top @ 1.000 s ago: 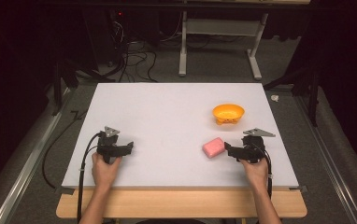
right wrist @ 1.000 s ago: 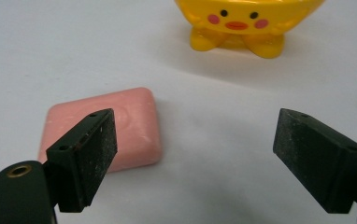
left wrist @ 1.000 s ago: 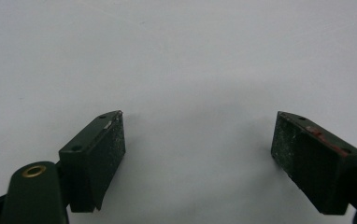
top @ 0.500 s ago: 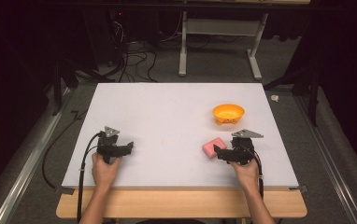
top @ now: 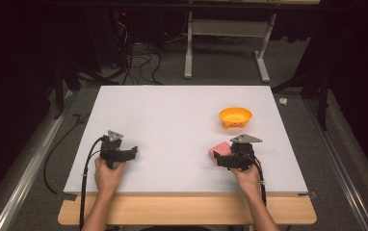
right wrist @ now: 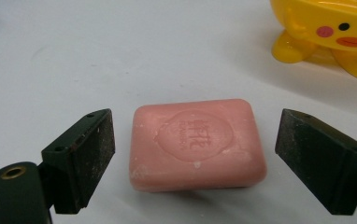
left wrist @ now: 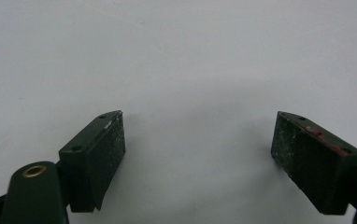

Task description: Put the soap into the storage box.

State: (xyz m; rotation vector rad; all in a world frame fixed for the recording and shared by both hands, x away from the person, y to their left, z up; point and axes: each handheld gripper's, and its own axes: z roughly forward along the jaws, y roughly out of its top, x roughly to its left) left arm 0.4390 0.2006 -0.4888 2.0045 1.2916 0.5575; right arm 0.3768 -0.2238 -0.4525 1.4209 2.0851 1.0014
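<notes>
The right gripper (top: pixel 220 159) sits at the near right part of the white surface (top: pixel 172 120), held from below by the person's right hand (top: pixel 246 176). Its fingers (right wrist: pixel 81 156) stand wide apart, one on each side of the pink soap bar (right wrist: pixel 196 142). In the right gripper view a strip of bare surface shows between each finger and the bar, so neither finger touches it. The bar lies flat on the surface with its stamped face up. In the high view the bar (top: pixel 220 148) lies just ahead of the gripper body, partly covered by it.

The yellow duck-faced dish (top: pixel 235 117) stands upright on the surface, beyond the bar and a little to the right, apart from it. In the right gripper view the dish (right wrist: pixel 326 32) occupies the upper right corner, showing its feet and painted face.

The left gripper (top: pixel 133 153) rests at the near left part of the surface, well apart from the bar, held by the left hand (top: pixel 107 174). Its fingers (left wrist: pixel 95 156) are spread open over bare surface, with nothing between them.
</notes>
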